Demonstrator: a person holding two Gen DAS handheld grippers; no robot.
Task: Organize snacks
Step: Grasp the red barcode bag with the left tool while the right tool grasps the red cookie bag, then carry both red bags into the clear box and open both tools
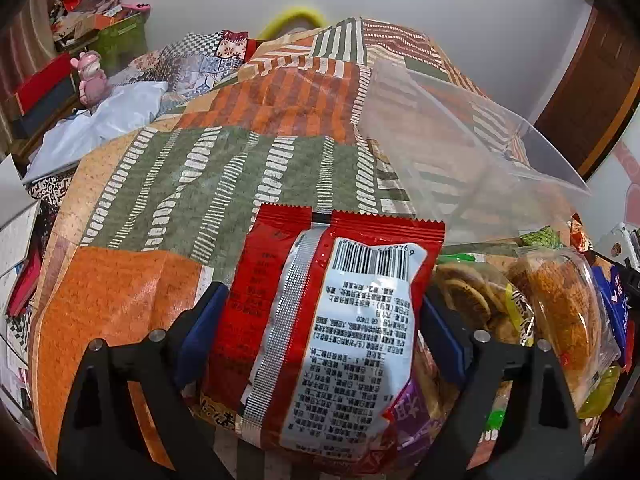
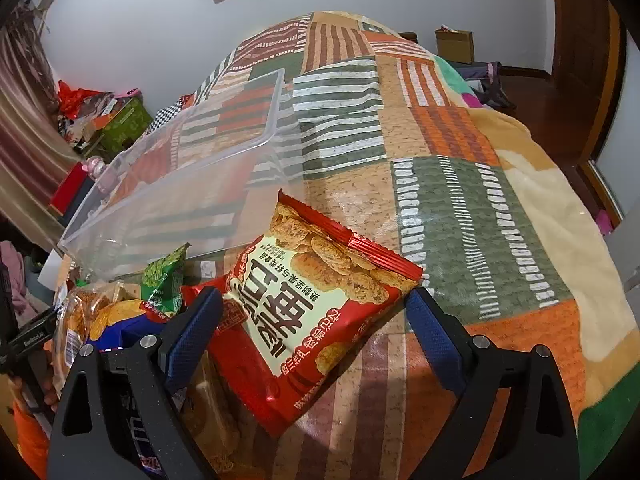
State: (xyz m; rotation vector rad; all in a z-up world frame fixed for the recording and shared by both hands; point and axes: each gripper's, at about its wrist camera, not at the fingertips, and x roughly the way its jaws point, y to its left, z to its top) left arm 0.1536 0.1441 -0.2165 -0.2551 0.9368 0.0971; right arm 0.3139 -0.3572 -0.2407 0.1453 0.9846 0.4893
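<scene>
My left gripper [image 1: 320, 312] has its blue pads against both sides of a red snack bag [image 1: 332, 320], back side with barcode up; it looks shut on the bag. My right gripper [image 2: 316, 320] is open over another red rice-cracker bag [image 2: 316, 312] that lies on the blanket between the fingers; the pads stand apart from it. A clear plastic bin [image 2: 180, 168] stands on the bed beyond the snacks; it also shows in the left wrist view [image 1: 460, 152]. A pile of other snacks [image 1: 540, 312] lies to the left gripper's right.
A patchwork blanket [image 2: 440, 152] covers the bed. A green snack packet [image 2: 166, 280] and wrapped pastries [image 2: 88, 316] lie left of the right gripper. Boxes and clutter [image 1: 96, 32] stand against the far wall. A pink toy [image 1: 92, 80] sits at the left.
</scene>
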